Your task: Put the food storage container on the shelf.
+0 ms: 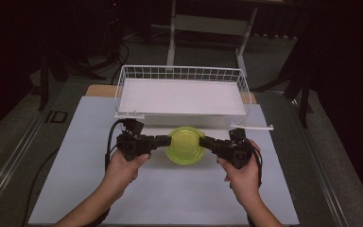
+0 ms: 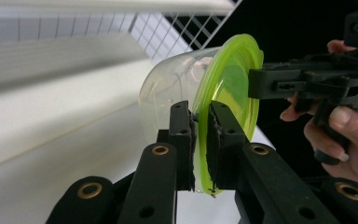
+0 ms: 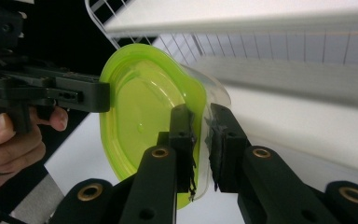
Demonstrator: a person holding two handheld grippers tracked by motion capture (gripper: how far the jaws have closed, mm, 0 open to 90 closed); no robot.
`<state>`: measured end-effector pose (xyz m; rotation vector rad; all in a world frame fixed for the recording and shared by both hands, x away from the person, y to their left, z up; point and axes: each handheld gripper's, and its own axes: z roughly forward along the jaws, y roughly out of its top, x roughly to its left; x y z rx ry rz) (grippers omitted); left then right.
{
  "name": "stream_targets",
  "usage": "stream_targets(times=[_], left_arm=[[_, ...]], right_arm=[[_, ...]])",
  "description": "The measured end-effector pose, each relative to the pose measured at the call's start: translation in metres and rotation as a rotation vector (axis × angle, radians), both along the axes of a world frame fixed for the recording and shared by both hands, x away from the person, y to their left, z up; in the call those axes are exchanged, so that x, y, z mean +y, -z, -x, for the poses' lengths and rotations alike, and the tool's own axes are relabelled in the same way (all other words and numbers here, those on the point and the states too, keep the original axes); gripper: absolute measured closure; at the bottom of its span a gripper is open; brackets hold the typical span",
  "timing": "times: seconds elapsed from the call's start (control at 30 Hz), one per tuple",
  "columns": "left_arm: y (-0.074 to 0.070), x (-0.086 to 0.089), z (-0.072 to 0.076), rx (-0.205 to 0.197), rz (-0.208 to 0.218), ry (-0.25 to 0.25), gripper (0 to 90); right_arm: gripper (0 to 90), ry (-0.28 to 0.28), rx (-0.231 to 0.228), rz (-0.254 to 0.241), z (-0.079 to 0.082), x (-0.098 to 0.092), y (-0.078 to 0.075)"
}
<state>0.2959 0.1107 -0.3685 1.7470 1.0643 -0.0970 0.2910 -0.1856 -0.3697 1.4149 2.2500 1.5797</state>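
Above table, tools level, clamping container

Right gripper clamped on green-lidded container rim; left gripper opposite; wire basket behind.

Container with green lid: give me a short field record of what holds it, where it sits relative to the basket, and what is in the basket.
object: clear container with green lid
left tool: shut on the lid rim, left side
right tool: shut on the rim, right side
position: held between both tools above the white mat, just in front of the basket
basket: white wire basket, nothing inside
hands: one on each tool
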Motion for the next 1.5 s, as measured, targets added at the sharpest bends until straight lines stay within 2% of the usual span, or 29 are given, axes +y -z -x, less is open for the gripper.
stream_targets(times=[0.13,0.27,0.63,0.87,0.97,1.1,1.2,1.33,1.37,1.5], left_arm=[[-0.017,0.000,-0.006,-0.032,-0.012,-0.013,82.0],[-0.031,0.001,-0.014,-0.035,-0.007,-0.017,82.0],[-0.059,0.002,-0.039,-0.053,-0.012,-0.048,82.0],[-0.062,0.003,-0.054,-0.041,-0.005,-0.071,81.9],[-0.062,0.003,-0.062,-0.029,-0.018,-0.075,81.8],[-0.063,0.001,-0.068,-0.042,-0.048,-0.097,81.6],[-0.062,0.002,-0.073,-0.028,-0.033,-0.108,81.4],[-0.062,0.003,-0.079,-0.024,-0.045,-0.122,80.4],[-0.062,0.002,-0.080,-0.034,-0.053,-0.126,79.8],[-0.060,0.001,-0.089,-0.027,-0.054,-0.128,77.7]], right_arm=[[80.4,0.002,-0.013,-0.006,-0.008,0.001,-0.014],[80.4,0.009,-0.026,-0.020,-0.016,0.002,-0.026],[80.2,0.027,-0.066,-0.001,-0.044,0.008,-0.057],[80.1,0.028,-0.047,0.009,-0.063,0.011,-0.064],[80.0,0.038,-0.033,0.019,-0.070,0.013,-0.064],[79.9,0.045,-0.011,0.017,-0.080,0.015,-0.062],[80.0,0.042,0.016,0.005,-0.087,0.015,-0.062],[80.0,0.041,0.031,0.013,-0.093,0.017,-0.066],[79.7,0.041,0.029,0.012,-0.094,0.018,-0.066],[78.6,0.056,0.050,0.008,-0.102,0.020,-0.067]])
